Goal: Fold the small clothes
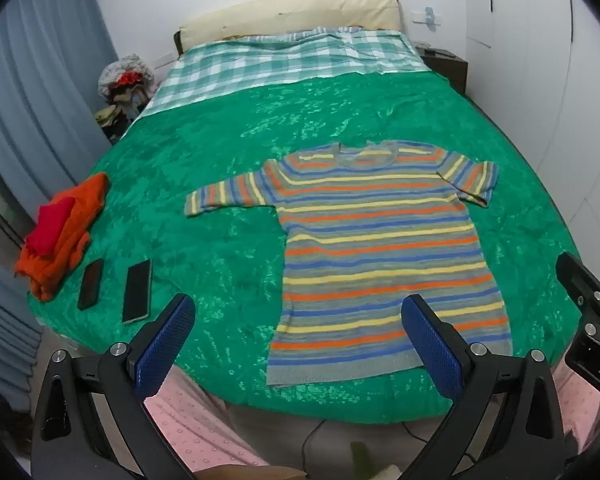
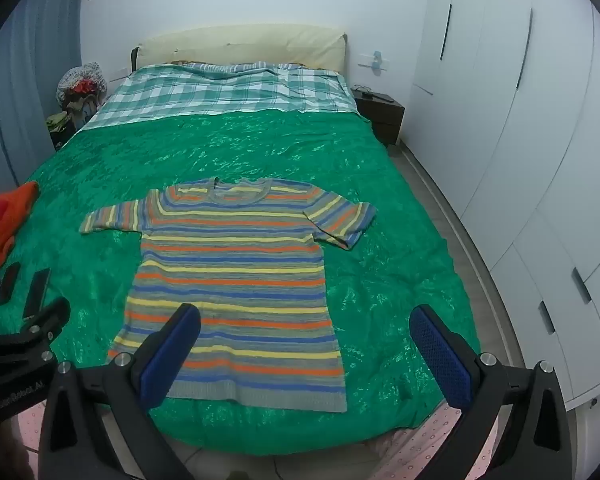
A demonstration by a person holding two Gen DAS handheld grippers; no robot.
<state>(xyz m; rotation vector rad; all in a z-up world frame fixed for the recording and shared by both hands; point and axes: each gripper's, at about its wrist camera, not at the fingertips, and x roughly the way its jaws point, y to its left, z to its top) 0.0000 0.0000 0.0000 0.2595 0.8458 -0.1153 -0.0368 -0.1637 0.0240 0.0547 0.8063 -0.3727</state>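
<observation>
A striped short-sleeved top (image 1: 376,248) in grey, orange, yellow and blue lies flat and face up on the green bedspread (image 1: 220,200), neck away from me, hem near the bed's foot edge. It also shows in the right wrist view (image 2: 236,280). My left gripper (image 1: 296,320) is open and empty, held above the foot of the bed near the hem. My right gripper (image 2: 304,332) is open and empty, also near the hem. Part of the right gripper's body shows at the right edge of the left wrist view (image 1: 588,300).
A folded orange and red clothes pile (image 1: 60,232) lies at the bed's left edge, with two dark phones (image 1: 114,288) beside it. A checked sheet (image 1: 292,60) covers the head end. A dark nightstand (image 2: 380,114) and white wardrobes (image 2: 540,160) stand on the right.
</observation>
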